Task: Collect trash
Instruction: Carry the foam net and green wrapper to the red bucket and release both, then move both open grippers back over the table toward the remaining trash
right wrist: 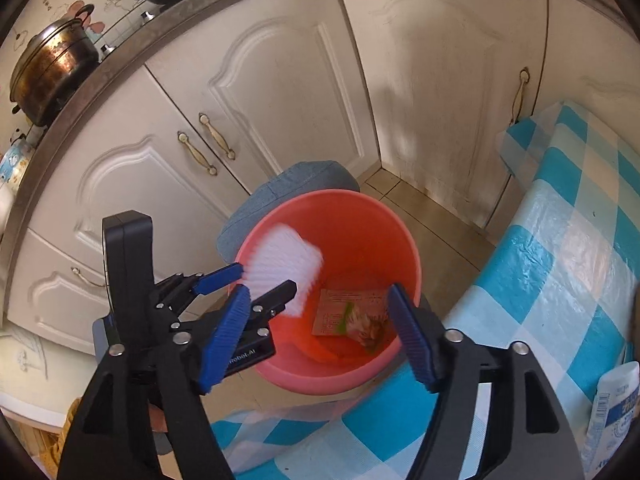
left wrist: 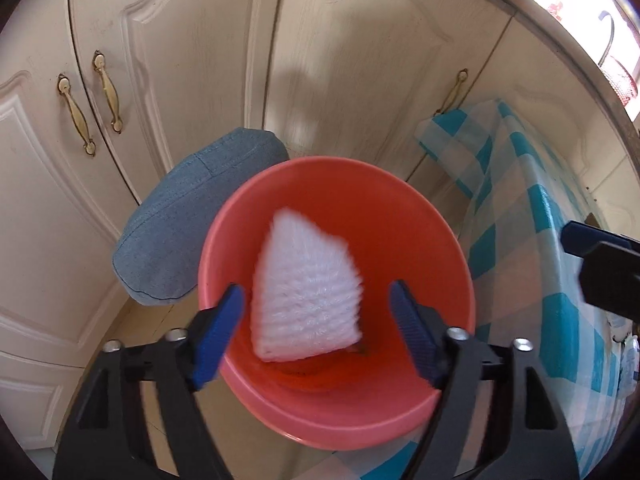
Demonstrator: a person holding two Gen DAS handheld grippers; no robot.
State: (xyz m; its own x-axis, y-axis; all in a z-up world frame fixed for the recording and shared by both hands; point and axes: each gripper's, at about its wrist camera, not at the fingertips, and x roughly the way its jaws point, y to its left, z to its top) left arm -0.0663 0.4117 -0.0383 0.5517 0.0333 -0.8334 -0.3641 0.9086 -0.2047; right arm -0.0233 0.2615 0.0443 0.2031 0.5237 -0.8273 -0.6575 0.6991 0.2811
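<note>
Coral-pink plastic bucket point(left wrist: 400, 184) as the landmark for everything. Directly above its mouth: left gripper point(left wrist: 316, 290), jaws spread wide, clamping nothing. Between those jaws but free of both pads: white fluffy scrap point(left wrist: 308, 292), blurred, apparently dropping inside the bucket near its far-left wall. Also above the bucket's mouth, from the near side: right gripper point(right wrist: 317, 292), jaws equally wide, nothing between them. On the bucket's floor: printed wrapper point(right wrist: 352, 316) with a green bit on it, already collected.

To finish this drop cleanly:
- Hold both sets of jaws wide until the scrap is well below the bucket's rim; no re-closing on a trailing edge.
- Lift the left gripper straight up from the bucket, not sideways, to avoid dragging fluff back over the rim.
- Stay clear of the rim with the fingertips; probably a light bucket, easy to tip toward the denim cushion point(left wrist: 180, 232) just behind it.
- Draw the two grippers apart above the bucket, since close together there.
- Check afterwards that nothing white hangs over the rim.
- Then look to the checked tablecloth point(right wrist: 560, 280) right of the bucket for further trash; white bottle point(right wrist: 616, 400) there, unclear whether rubbish.
</note>
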